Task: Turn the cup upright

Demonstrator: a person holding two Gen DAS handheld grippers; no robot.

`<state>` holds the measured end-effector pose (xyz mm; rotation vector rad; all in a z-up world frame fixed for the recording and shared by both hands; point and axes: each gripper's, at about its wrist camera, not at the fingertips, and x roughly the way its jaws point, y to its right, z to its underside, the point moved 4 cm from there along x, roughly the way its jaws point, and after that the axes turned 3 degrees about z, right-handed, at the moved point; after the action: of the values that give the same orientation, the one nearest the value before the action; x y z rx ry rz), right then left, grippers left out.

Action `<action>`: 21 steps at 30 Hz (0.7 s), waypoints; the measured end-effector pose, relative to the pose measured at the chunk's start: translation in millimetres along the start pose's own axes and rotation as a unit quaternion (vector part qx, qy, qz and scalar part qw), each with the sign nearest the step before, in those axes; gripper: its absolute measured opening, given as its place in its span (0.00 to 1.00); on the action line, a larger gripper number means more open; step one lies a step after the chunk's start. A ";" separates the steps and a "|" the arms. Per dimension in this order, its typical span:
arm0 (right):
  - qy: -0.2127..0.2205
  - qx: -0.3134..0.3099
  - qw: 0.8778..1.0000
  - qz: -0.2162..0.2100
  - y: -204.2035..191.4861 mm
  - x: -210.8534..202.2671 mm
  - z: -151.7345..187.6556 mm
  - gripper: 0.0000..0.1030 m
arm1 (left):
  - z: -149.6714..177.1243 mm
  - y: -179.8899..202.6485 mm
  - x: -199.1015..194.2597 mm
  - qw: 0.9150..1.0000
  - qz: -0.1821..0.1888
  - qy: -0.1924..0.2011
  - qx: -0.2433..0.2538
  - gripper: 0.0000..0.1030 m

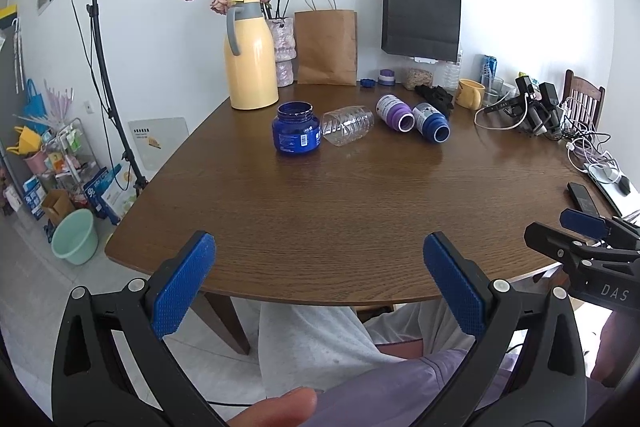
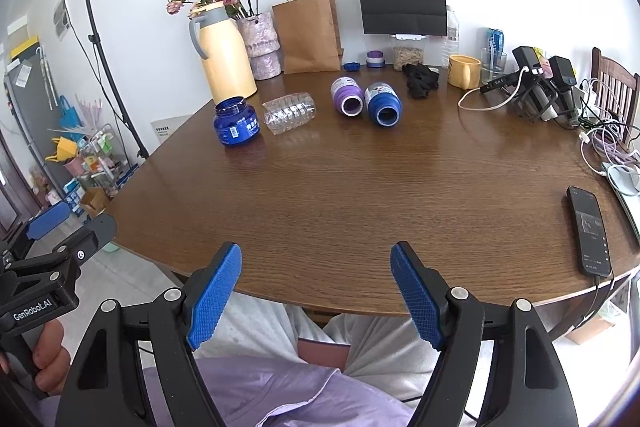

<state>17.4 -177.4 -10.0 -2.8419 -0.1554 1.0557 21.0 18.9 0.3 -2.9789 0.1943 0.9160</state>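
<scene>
While both tools hang back off the near edge, the round brown wooden table [image 2: 340, 187] carries everything. Left gripper [image 1: 320, 283]: blue pads wide apart, holding nothing. Right gripper [image 2: 316, 291]: likewise spread, holding nothing.

Toward the far edge, a row: squat blue jar [image 2: 236, 123] already standing, mouth up; clear ribbed plastic cup [image 2: 289, 113] on its side just right of it; purple bottle [image 2: 347, 95] and blue bottle [image 2: 383, 103] lying further right, mouths toward the near edge.

The cup's long axis runs roughly left-right; its mouth seems to face the jar, though transparency makes that uncertain. Likely light, thin-walled, easily crushed and prone to rolling. Best hold: gently across the ribbed midsection.
</scene>
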 end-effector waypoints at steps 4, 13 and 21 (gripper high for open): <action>-0.002 0.001 1.000 0.001 0.3 0.7 0.0 0.78 | 1.5 0.9 1.4 1.000 -0.004 -0.003 0.002 1.00; -0.001 0.003 1.000 0.002 0.2 -0.7 -0.5 0.78 | 1.6 1.0 1.6 1.000 -0.005 -0.006 0.001 1.00; -0.002 0.003 1.000 0.001 -0.3 -0.9 -0.1 0.78 | 1.9 1.7 1.9 1.000 -0.005 -0.009 0.001 1.00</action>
<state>16.7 -177.2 -9.3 -2.8349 -0.1485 1.0609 21.3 17.1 -2.3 -2.9661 0.1807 0.9406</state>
